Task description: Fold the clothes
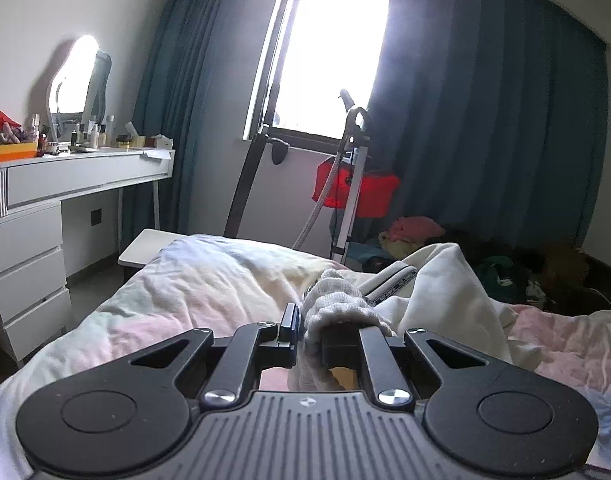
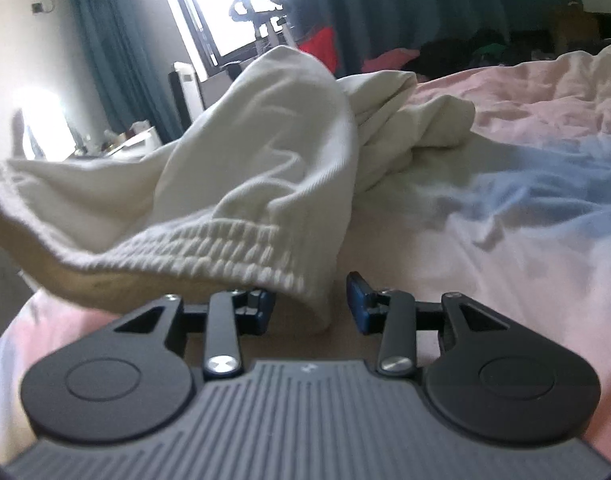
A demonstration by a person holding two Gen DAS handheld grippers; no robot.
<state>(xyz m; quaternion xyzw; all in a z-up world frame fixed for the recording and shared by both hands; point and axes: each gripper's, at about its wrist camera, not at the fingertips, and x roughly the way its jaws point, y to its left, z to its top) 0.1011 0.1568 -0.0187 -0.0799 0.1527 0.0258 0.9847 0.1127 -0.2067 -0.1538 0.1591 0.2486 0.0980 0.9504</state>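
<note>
The left gripper was clamped on the ribbed hem of the one cream-white knitted cotton garment. The right gripper stood apart, the same ribbed band drooping between its two blue pads without being pressed. The garment lay bunched on the pink-and-blue crumpled quilt of the bed. It looked light, limp and unlikely to slip; the thicker hem seemed the safest hold.
</note>
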